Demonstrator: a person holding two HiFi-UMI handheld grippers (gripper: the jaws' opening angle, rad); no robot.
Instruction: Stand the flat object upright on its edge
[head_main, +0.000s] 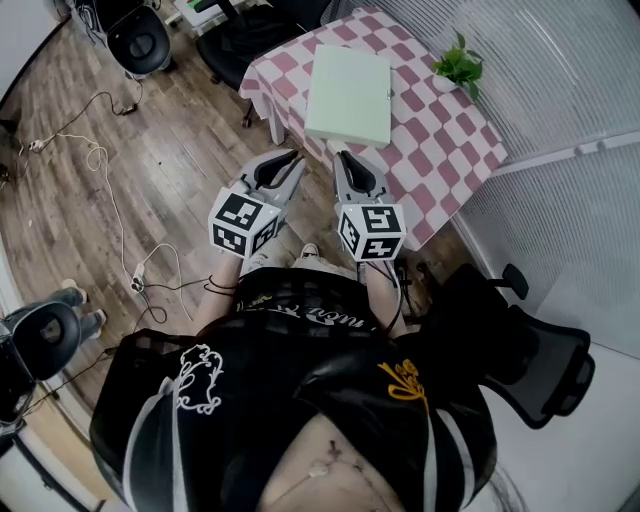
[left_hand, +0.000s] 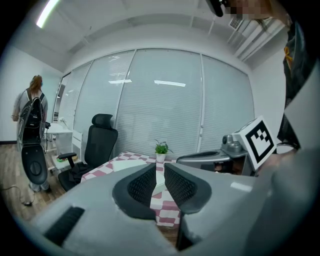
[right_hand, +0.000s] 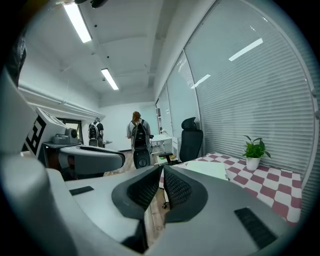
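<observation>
One potted plant (head_main: 458, 65) near flat object (head_main: 348, 95)

- Table (head_main: 440, 150): cloth of pink and white checks.
- Board (head_main: 348, 95): plain pale green.
- Plant (head_main: 458, 62): green leaves, white pot.
- Left gripper (head_main: 293, 156) and right gripper (head_main: 342, 156): grey bodies, black ribbed pads, white cubes with black square markers.
- Floor (head_main: 150, 150): brown wood planks.
- Chair (head_main: 540, 360): black.
</observation>
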